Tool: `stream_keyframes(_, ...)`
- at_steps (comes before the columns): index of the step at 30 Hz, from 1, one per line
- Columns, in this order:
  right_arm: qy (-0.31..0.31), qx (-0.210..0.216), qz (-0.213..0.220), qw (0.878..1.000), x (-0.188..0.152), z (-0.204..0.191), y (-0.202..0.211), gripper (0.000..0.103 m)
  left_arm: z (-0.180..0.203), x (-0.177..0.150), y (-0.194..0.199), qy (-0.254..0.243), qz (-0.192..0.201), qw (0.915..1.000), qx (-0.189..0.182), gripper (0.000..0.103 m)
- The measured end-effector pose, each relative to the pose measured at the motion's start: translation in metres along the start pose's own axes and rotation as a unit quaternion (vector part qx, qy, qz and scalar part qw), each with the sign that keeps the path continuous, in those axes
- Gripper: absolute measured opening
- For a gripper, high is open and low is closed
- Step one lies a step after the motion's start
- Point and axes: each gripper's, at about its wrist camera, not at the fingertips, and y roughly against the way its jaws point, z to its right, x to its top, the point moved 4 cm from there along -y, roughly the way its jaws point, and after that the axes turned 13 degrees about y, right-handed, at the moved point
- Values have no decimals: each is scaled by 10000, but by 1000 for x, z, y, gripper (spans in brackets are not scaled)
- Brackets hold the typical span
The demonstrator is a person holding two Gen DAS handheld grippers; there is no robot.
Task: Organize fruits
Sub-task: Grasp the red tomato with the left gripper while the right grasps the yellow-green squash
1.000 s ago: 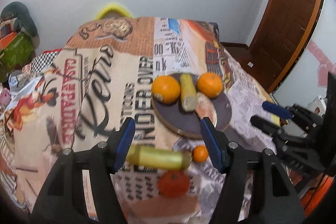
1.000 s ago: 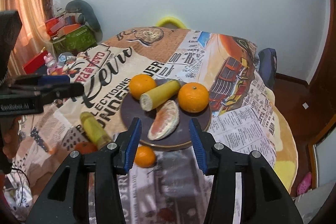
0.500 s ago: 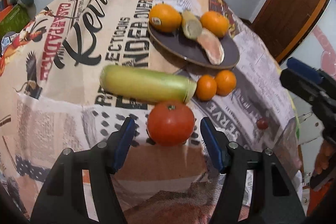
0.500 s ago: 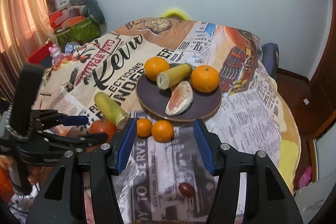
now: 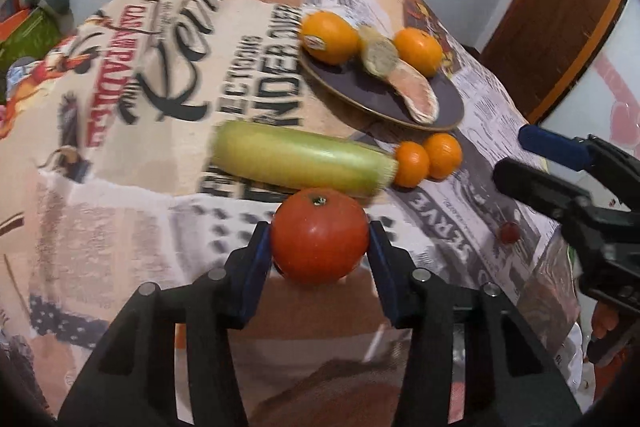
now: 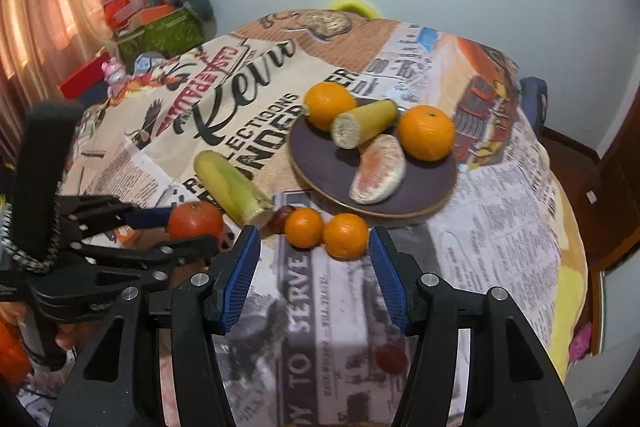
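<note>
The left gripper has just been closing, and its 2 blue pads now sit on both sides of the tomato and seem to press it, at the near edge of the table; the tomato is not lifted as far as I can see. The right gripper is open and holds nothing. It hangs just before 2 small oranges, which lie side by side on the cloth, touching the near rim of the plate or almost. On the plate, toward the far right, there are already 2 big oranges, a cut yellow piece and a peeled pink segment. Left of the plate, a long yellow-green fruit lies on the cloth, just behind the tomato. A small dark red fruit lies alone near the right gripper, and another dark one is beside the small oranges. So I judge that the task is about half done: 4 pieces are on the plate, and the tomato, the long fruit, the 2 small oranges and the dark ones are still to be put in place.
</note>
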Motion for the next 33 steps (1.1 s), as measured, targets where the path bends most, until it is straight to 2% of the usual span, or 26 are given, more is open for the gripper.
stream_keyframes(6,375,268,-191,9988,19,-24,-31,53,-42,10,31,101,373,9990,221,47)
stream_keyframes(9,453,440,-305,9975,32,-34,-50,53,-60,14,42,189,458,9985,221,47)
stream_keyframes(18,1069,791,-937,9867,51,-64,-105,53,-86,15,46,397,513,9978,94,47)
stream_keyframes(22,1076,923,-1119,9836,50,-70,-119,54,-90,14,41,448,494,9978,35,47)
stream_keyframes(24,998,961,-1141,9838,51,-70,-122,52,-91,13,39,457,474,9978,12,47)
stream_keyframes(30,761,961,-1037,9870,52,-69,-115,36,-89,15,40,479,498,9976,1,47)
stream_keyframes(33,542,958,-867,9901,53,-62,-106,35,-87,17,44,482,548,9973,-12,47)
